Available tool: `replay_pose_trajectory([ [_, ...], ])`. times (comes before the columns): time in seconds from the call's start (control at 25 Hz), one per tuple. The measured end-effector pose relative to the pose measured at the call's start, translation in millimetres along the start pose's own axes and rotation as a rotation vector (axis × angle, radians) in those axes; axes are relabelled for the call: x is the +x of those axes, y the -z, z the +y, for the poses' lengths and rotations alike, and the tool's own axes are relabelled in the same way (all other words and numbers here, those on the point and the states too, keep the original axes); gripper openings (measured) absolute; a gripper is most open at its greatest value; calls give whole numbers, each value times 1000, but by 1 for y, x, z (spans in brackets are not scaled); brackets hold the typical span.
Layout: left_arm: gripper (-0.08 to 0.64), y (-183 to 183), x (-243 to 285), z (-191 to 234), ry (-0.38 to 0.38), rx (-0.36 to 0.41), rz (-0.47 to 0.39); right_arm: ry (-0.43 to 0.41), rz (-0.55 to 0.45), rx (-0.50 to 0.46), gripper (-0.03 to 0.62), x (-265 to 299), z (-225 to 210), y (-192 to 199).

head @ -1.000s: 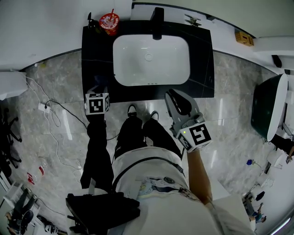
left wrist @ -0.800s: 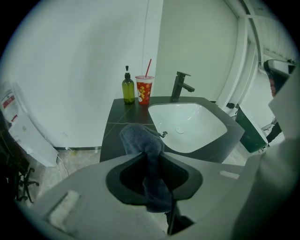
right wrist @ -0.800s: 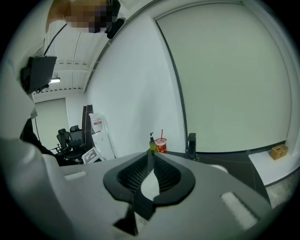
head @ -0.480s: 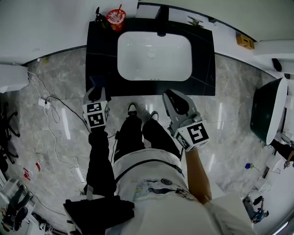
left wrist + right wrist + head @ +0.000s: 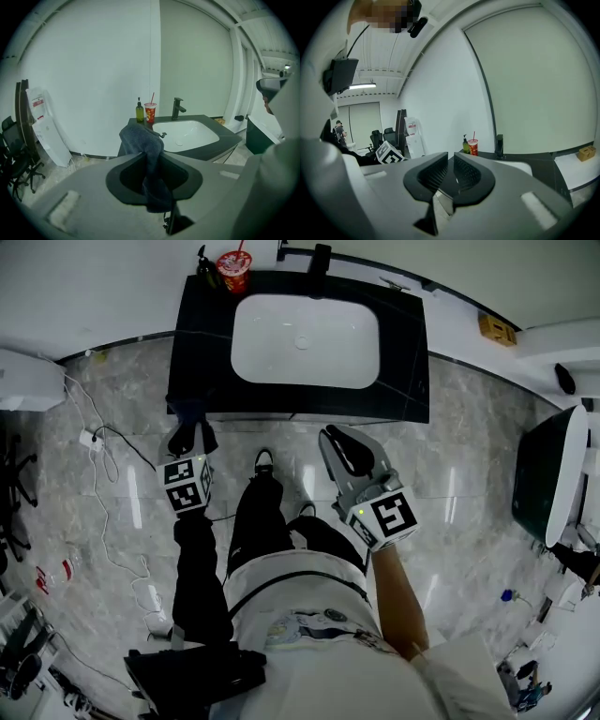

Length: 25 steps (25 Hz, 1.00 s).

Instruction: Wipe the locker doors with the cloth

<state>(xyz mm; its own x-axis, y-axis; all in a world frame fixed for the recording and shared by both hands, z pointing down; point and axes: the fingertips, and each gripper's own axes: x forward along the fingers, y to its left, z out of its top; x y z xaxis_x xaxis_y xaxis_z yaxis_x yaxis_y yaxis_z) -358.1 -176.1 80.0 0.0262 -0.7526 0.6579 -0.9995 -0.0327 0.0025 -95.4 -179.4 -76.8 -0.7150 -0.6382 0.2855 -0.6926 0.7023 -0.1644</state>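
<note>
Since a second ago the left gripper has come away from the table: its marker cube overlapped the front edge before, and now it lies below that edge in the head view. One shoe has also stepped back from the other.

Head view: the person stands in front of the black table with a white basin set in it. A red cup and a soap bottle stand at its back left corner. The right gripper is over the marble floor, just before the table's front edge.

Left gripper view: the jaws are clamped on the cloth, a dark grey-blue one. The cloth goes up between them and folds over above the tips of the left gripper, and a piece hangs down behind. Beyond it are the basin, the faucet, the red cup and the soap bottle, all in front of a white wall.

Right gripper view: the jaws of the right gripper stand together with only a thin slit, and nothing is between them. Behind are the red cup, the soap bottle, the faucet and, at the left, the marker cube of the other gripper.
</note>
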Motion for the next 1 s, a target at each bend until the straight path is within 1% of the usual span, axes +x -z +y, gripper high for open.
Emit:
replay_pose_trajectory([
  [0.12,78,4,-28,-27,-23,13,-42,-12,-35,-7,40,-43,3,5],
  [0.32,80,17,-81,-81,-35,46,-87,-28,-82,1,35,-115,5,14],
  [0.52,78,24,-111,-115,-27,71,-127,-15,-102,17,32,-156,-2,21],
  [0.72,78,41,-119,-129,27,101,-124,19,-88,55,27,-166,2,39],
  [0.8,78,47,-115,-132,50,110,-129,46,-86,66,9,-164,1,43],
  [1.0,78,71,-88,-133,119,159,-139,74,-47,40,8,-143,10,63],
])
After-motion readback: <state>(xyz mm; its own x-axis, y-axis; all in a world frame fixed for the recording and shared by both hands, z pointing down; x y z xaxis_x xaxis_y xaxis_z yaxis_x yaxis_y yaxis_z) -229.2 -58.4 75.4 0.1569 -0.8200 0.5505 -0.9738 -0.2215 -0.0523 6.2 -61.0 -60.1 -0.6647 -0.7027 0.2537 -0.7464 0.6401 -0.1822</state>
